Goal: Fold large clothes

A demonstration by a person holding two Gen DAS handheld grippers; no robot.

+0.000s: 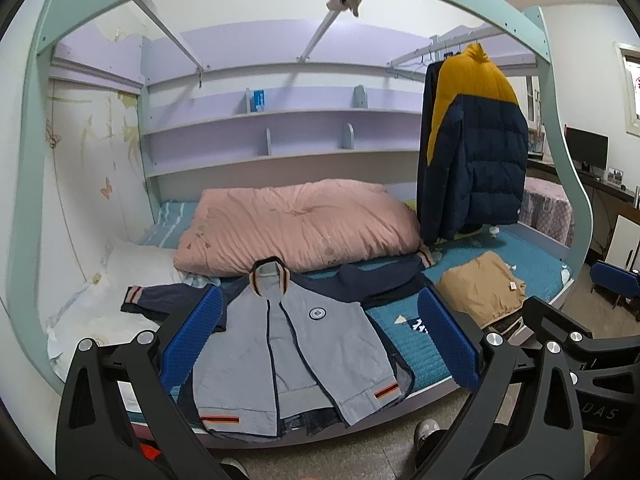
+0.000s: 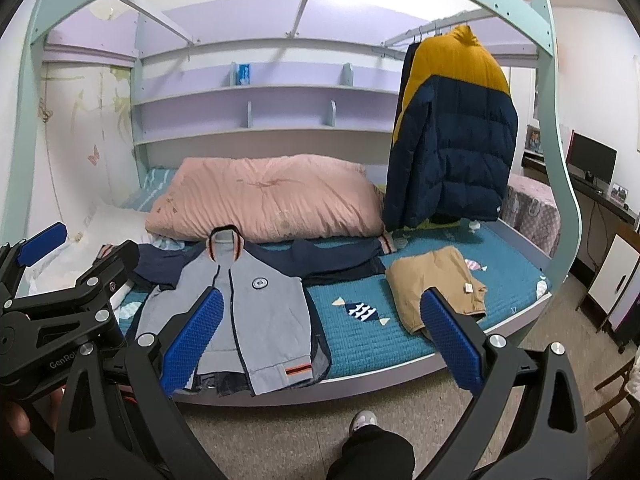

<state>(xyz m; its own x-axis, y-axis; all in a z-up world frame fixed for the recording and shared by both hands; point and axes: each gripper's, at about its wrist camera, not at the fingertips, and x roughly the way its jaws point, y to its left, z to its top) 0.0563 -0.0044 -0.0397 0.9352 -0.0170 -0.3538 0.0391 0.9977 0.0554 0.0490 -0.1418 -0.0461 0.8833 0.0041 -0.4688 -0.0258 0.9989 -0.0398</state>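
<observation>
A grey and navy jacket (image 1: 296, 344) lies spread open, front up, on the teal bedspread (image 1: 424, 344), sleeves stretched out to both sides. It also shows in the right wrist view (image 2: 256, 312). My left gripper (image 1: 320, 312) is open and empty, held in the air before the bed's front edge, facing the jacket. My right gripper (image 2: 320, 308) is open and empty too, further right, facing the bedspread (image 2: 368, 340). The left gripper's body shows at the left of the right wrist view (image 2: 60, 280).
Folded tan trousers (image 1: 484, 288) lie on the bed's right side. A pink quilt (image 1: 296, 224) lies behind the jacket. A yellow and navy puffer jacket (image 1: 472, 148) hangs from a rail at right. The person's legs and shoes (image 2: 364, 424) stand on the floor.
</observation>
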